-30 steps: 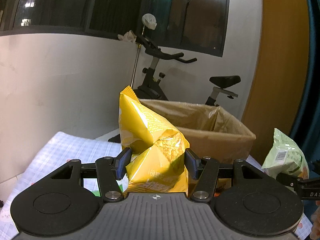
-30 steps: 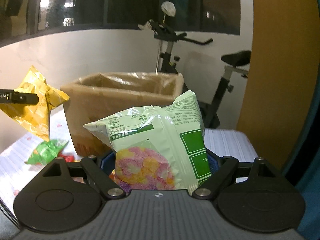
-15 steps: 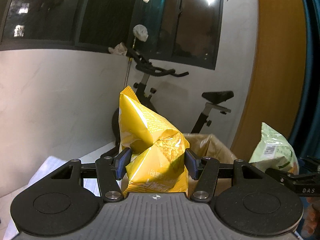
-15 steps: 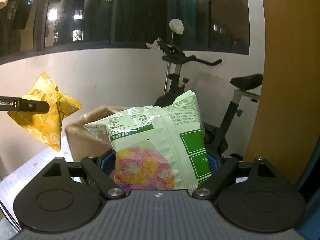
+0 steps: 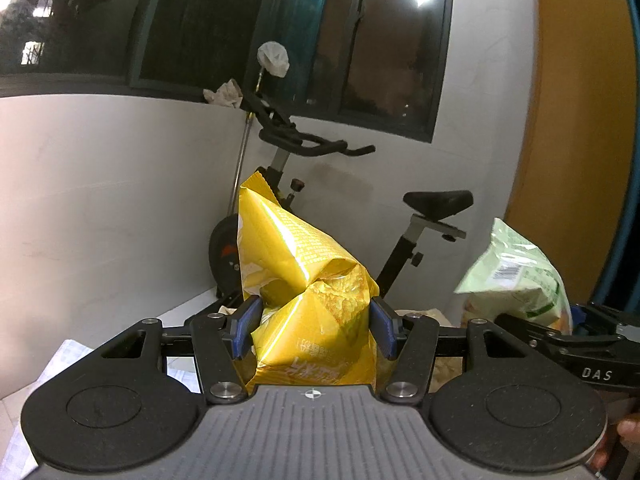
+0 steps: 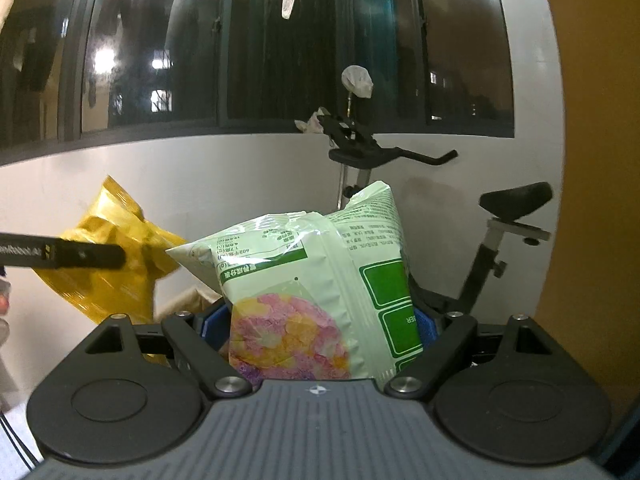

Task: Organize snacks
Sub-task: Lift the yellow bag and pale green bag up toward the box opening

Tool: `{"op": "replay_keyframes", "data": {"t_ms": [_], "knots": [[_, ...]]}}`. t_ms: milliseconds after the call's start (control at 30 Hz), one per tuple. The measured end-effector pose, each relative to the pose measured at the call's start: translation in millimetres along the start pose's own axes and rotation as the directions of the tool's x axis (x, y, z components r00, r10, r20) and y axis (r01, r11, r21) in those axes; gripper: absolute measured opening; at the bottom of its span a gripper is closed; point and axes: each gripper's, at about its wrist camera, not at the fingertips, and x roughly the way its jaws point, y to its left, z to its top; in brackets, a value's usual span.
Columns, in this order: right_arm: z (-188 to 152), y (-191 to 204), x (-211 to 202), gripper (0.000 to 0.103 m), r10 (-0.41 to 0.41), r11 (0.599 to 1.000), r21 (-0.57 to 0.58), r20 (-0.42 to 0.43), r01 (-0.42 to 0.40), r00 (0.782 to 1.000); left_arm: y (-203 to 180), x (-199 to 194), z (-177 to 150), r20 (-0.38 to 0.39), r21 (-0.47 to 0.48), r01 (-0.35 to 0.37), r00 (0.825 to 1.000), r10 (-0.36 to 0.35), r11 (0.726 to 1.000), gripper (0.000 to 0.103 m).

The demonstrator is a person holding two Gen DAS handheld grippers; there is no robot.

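A: Right, 2 packets in the air at this moment. The left gripper [image 5: 316,330] is clenched on the yellow snack bag [image 5: 304,288], blue pads [image 5: 249,326] pressed into its crumpled lower half.

B: And the right gripper [image 6: 320,332] is grasping the pale green snack bag [image 6: 320,280], its jaws spread wide around the bag's full body. Nothing released on either side.

A: Where are the bags, then? Both held up in front of the white wall [image 5: 100,200] and the exercise bike [image 5: 420,216], side by side and apart. From the right wrist view the yellow bag hangs off to the left; from the left wrist view the green one sits off to the right.

B: Progress? I'd judge it mid-carry. Both snacks are picked up, neither is put away. A strip of brown liner [image 5: 424,314], likely the box rim, peeks just behind the left fingers, so the drop looks near, but that step is not yet done.

A: Whether more snacks remain on the table [image 5: 60,364], I cannot tell; only a corner of checked cloth shows.

B: Orientation now. The yellow bag's long axis runs upright, leaning left, crimped top corner pointing up. The green bag stands upright too, its print upside down, so its real top points down into the jaws.
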Motion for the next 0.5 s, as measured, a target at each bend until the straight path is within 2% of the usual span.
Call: {"op": "replay_keyframes", "data": {"t_ms": [167, 300, 500], "knots": [[1.3, -3.3, 44.5, 0.087, 0.009, 1.000, 0.004, -0.012, -0.009, 1.000, 1.8, 30.6, -3.0, -0.045, 0.000, -0.023, 0.999, 0.023, 1.000, 0.061], [-3.2, -9.3, 70.7, 0.087, 0.015, 0.998, 0.054, -0.017, -0.014, 1.000, 6.9, 48.5, -5.7, -0.072, -0.002, -0.028, 0.997, 0.028, 1.000, 0.061], [-17.0, -11.4, 86.1, 0.087, 0.008, 0.996, 0.090, -0.063, -0.002, 0.998, 10.5, 62.2, -15.7, -0.141, 0.039, -0.034, 0.989, 0.039, 0.999, 0.062]]}}
